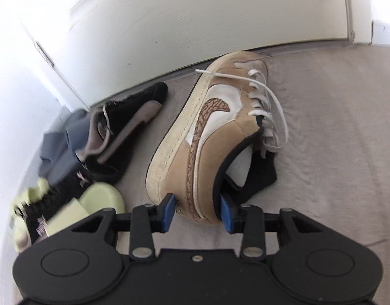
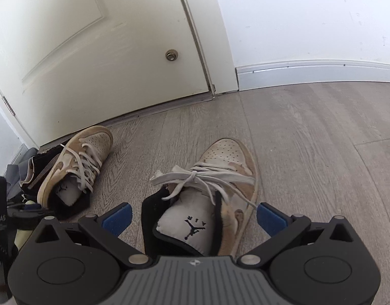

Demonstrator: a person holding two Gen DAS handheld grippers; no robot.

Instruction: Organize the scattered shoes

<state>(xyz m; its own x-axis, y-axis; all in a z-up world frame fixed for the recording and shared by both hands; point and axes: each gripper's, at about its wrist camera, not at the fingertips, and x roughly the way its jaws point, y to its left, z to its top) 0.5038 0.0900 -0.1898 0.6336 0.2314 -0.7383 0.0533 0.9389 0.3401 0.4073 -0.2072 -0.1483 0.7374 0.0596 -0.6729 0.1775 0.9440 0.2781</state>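
Left tool [image 1: 197,212] clamping tan sneaker [image 1: 210,127] heel, toe toward door [image 1: 169,25]

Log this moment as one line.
left gripper: shut on tan sneaker heel | right gripper: open around second tan sneaker

Right wrist view: near tan sneaker [image 2: 228,178], at 6 o'clock in frame. White tongue label [image 2: 192,226] bears "AIR" in black capitals over a jumping-figure logo, read upside down from this angle.

Far tan sneaker [image 2: 78,162], at 9 o'clock: small dark mark on its tongue, too small to read.

Black device [image 2: 0,218] at the left edge: white letters "DAS", rest cut off.

Left wrist view: held tan sneaker [image 1: 210,132] carries a cracked-pattern swoosh on its side; no legible text.
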